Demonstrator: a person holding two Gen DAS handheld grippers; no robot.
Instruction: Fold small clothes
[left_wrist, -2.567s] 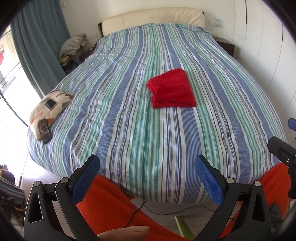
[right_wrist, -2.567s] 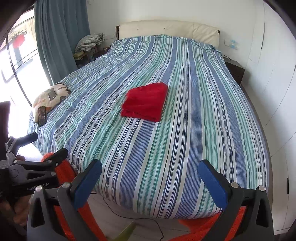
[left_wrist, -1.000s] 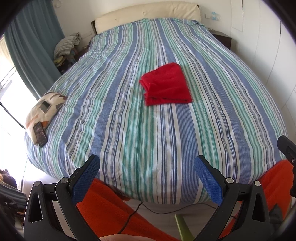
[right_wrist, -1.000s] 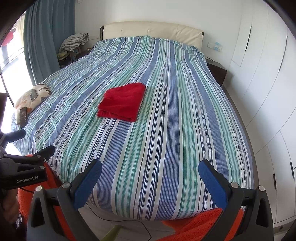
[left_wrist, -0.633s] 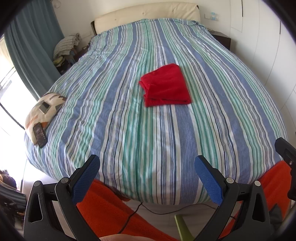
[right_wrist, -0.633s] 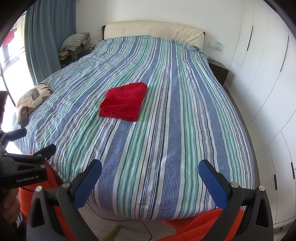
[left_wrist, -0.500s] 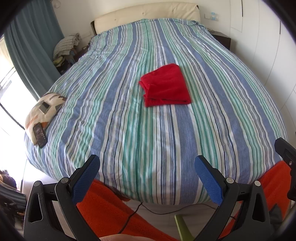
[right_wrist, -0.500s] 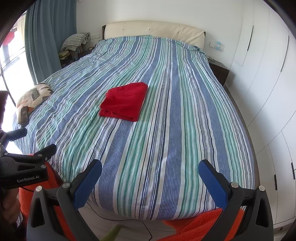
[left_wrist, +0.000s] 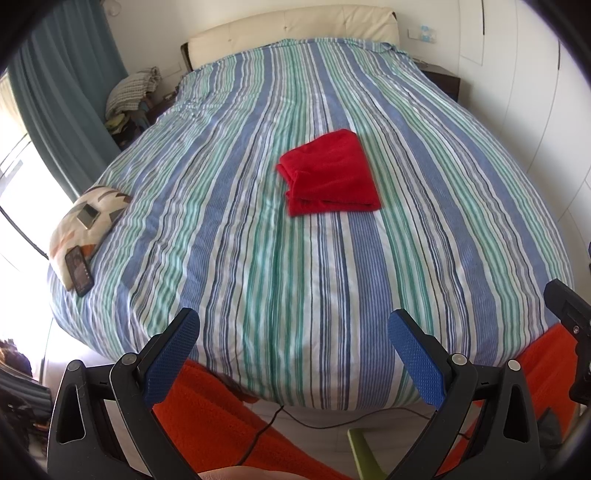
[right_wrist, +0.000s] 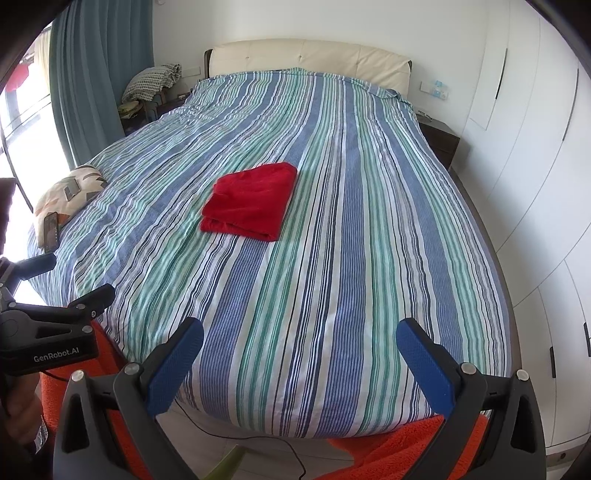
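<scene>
Bedroom, daylight. Large bed (right_wrist: 332, 258) fills middle, blue-green-white striped cover, cream padded headboard (right_wrist: 306, 57) against far white wall (right_wrist: 177, 33). Teal curtain (right_wrist: 99, 74) far left beside bright window (left_wrist: 14, 173). Dark nightstand (right_wrist: 439, 138) far right of bed. White wardrobe doors (right_wrist: 535, 147) along right wall. Pale tiled floor (left_wrist: 314, 435) near foot of bed, thin black cable (left_wrist: 266, 428) lying across it.
</scene>
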